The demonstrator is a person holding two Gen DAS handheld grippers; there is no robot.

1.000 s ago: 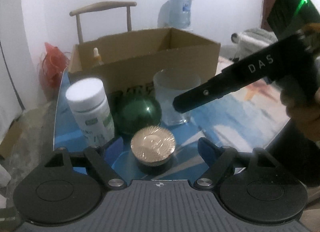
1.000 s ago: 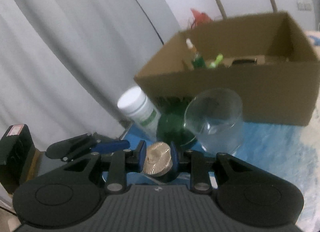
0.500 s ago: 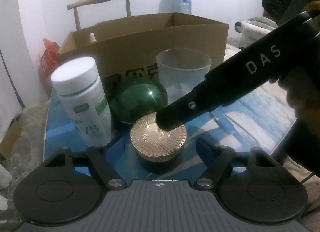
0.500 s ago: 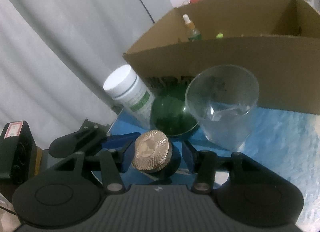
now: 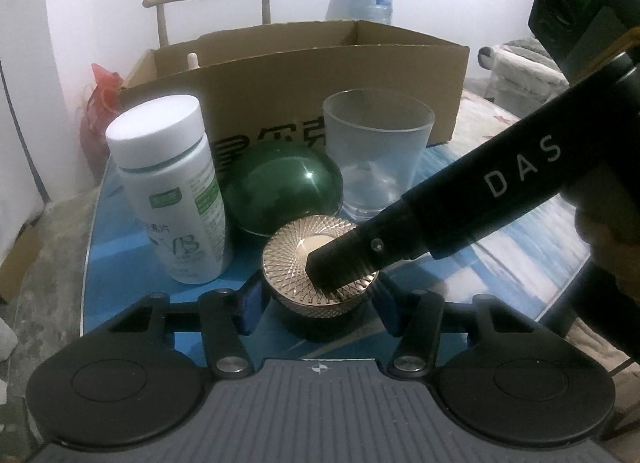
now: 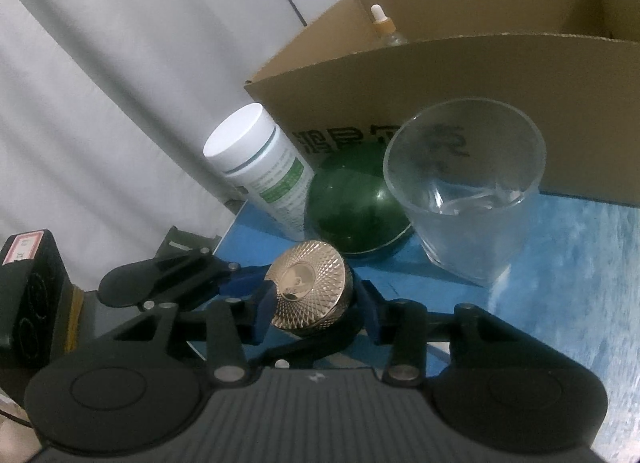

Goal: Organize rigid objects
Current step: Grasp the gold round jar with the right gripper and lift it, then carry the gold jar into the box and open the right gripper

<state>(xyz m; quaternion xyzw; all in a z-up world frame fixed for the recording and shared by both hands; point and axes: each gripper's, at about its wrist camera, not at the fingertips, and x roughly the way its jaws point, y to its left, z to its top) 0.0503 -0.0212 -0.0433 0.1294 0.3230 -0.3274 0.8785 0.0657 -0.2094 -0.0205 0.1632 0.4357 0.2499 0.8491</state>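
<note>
While both grippers' jaws have just been closing around it, neither pad visibly clamped, the gold-lidded jar [image 5: 320,263] at lower centre looks rigid, smooth and likely slippery, best gripped by its knurled lid rim; left gripper [image 5: 318,309], right gripper [image 6: 316,313].

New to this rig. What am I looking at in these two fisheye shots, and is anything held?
There is no robot here. A person holds a two-finger gripper in each hand, and each gripper has a camera looking along its fingers. One picture comes from the left gripper, the other from the right gripper.

On the blue table stand a gold-lidded jar, a white bottle, a green dome, a glass and a cardboard box with a dropper bottle inside.

Both grippers straddle the jar and their jaws have just been closing. I cannot tell whether the pads are pressing on it yet.
</note>
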